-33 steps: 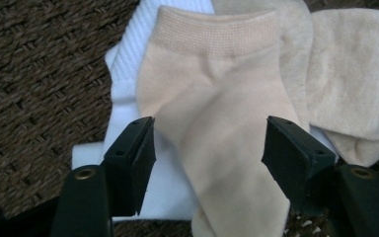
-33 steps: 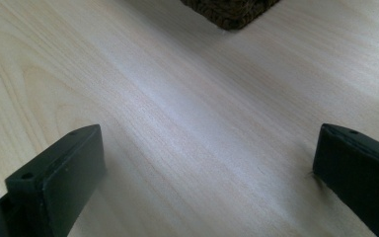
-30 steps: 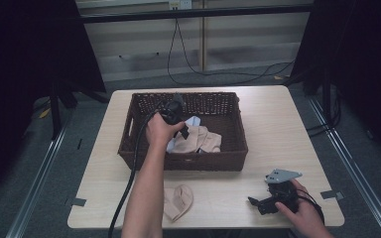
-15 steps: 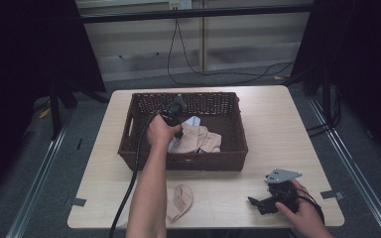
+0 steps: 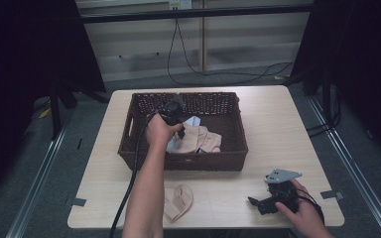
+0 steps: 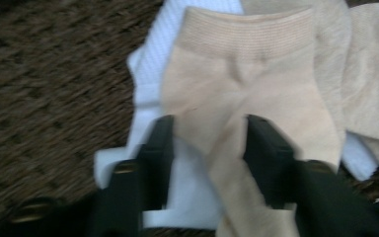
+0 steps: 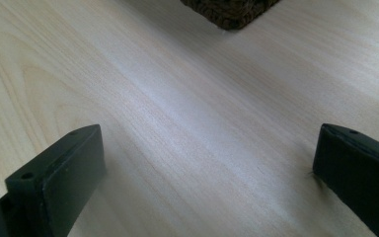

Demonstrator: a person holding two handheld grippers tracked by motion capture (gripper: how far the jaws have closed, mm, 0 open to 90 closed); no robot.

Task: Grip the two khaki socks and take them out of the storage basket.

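The left gripper view is motion-blurred. There the white sock (image 6: pixel 187 197) lies mostly hidden under the beige sock (image 6: pixel 246 98). The right gripper view's top edge crops the wicker basket (image 7: pixel 229 12).

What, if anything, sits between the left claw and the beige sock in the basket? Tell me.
Nothing visible. The left claw has its jaws apart straddling the beige sock, which lies atop a white sock in the basket.

Your high view looks forward and down from above your side, taking in the whole table (image 5: pixel 287 124) and basket (image 5: pixel 228 153). Your left gripper view sits close over the socks (image 6: pixel 246 98) inside that basket. Your right gripper view skims the tabletop (image 7: pixel 187 123), catching a basket corner (image 7: pixel 229 12) at its top.
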